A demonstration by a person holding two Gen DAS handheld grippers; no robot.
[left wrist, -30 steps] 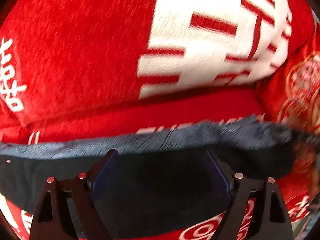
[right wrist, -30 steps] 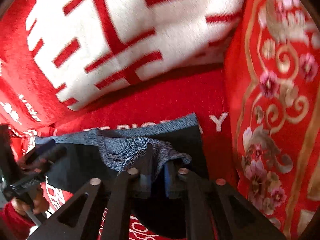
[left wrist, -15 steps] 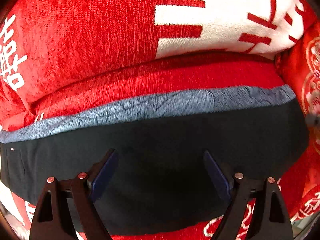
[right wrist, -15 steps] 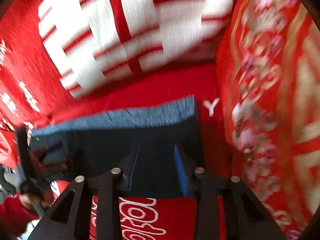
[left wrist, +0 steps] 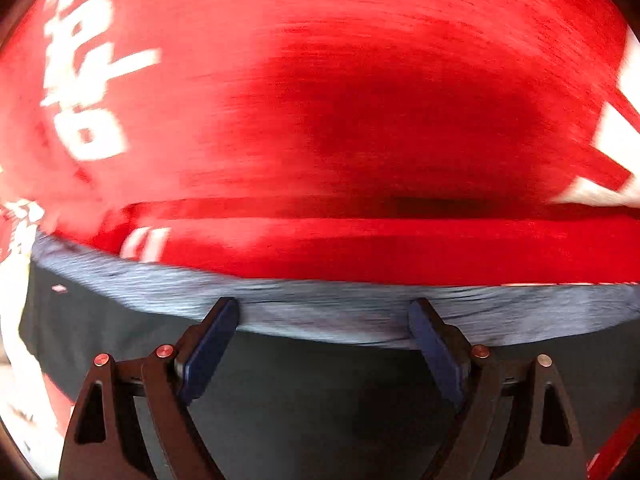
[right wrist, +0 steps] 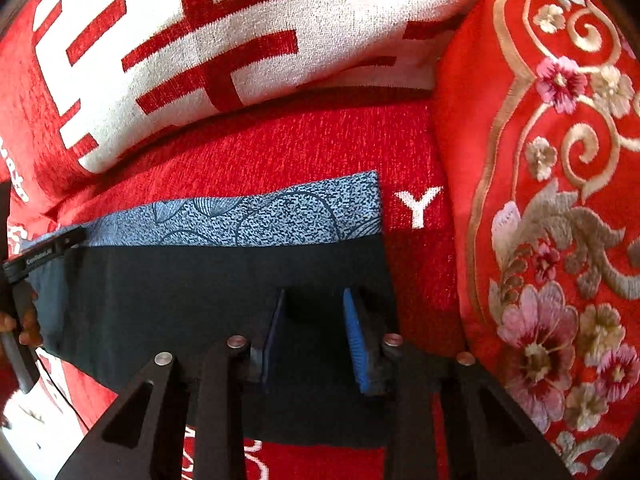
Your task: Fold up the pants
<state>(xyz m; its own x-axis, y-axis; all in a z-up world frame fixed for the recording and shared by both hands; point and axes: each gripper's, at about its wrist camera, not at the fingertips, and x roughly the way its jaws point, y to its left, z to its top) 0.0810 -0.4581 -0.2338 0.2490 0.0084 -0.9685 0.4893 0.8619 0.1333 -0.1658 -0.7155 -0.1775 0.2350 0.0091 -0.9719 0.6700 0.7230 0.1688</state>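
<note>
The dark pants (right wrist: 208, 292) lie folded flat on the red sofa seat, with their blue-grey patterned waistband (right wrist: 272, 216) along the far edge. In the left wrist view the pants (left wrist: 320, 400) fill the bottom and the waistband (left wrist: 320, 312) runs across, blurred. My left gripper (left wrist: 324, 320) is wide open and empty over the waistband. My right gripper (right wrist: 314, 300) is open and empty over the right end of the pants. The left gripper's body (right wrist: 36, 256) shows at the left edge of the right wrist view.
A red and white cushion (right wrist: 240, 32) leans behind the pants. An embroidered floral red cushion (right wrist: 552, 200) stands close on the right. The red seat cover (right wrist: 304, 140) has white lettering (right wrist: 418, 206). The left wrist view shows the red backrest (left wrist: 320, 100), blurred.
My right gripper has let go of the bunched waistband and opened. The pants now lie flat. My left gripper has moved left and forward to the waistband.
</note>
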